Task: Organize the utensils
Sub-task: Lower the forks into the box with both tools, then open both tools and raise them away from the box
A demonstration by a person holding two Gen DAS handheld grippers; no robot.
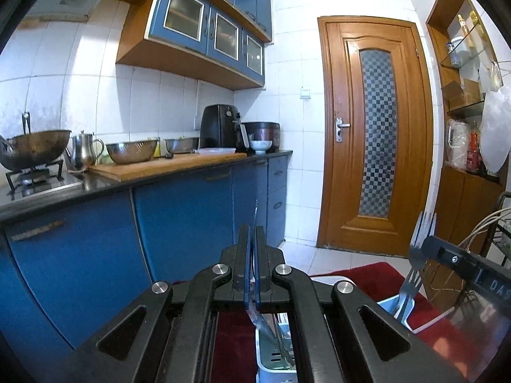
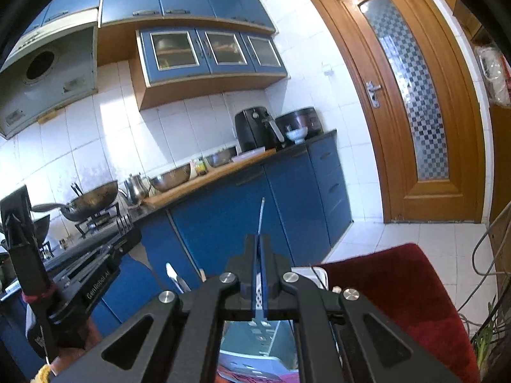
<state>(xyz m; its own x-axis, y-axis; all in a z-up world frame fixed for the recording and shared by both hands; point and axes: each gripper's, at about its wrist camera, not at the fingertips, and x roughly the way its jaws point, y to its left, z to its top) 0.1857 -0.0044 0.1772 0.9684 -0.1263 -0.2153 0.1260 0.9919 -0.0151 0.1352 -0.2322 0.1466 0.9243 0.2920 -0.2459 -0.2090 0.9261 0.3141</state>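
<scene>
Filling most of both views, a tiled kitchen is seen, with white wall tiles behind blue base cabinets and blue glass-fronted wall cabinets above. A wooden door with a checkered glass panel is set in the far wall, and open shelving is fitted to its right. A grey extractor hood is shown in the right wrist view. A dark countertop is topped by a long wooden board; on or beside it a wok on a burner, a steel jug, two steel bowls, a black air fryer, a rice cooker and a small white bowl are lined up. A dark red cloth is spread over the near surface below the grippers, and a white slotted utensil holder stands on it, directly under the left gripper.

The left gripper is clamped on a thin metal utensil, seen edge-on; which kind it is cannot be told. Its lower end reaches down into the holder. The right gripper is closed on a fork, held upright with its tines up, above the red cloth and to the right of the holder.
</scene>
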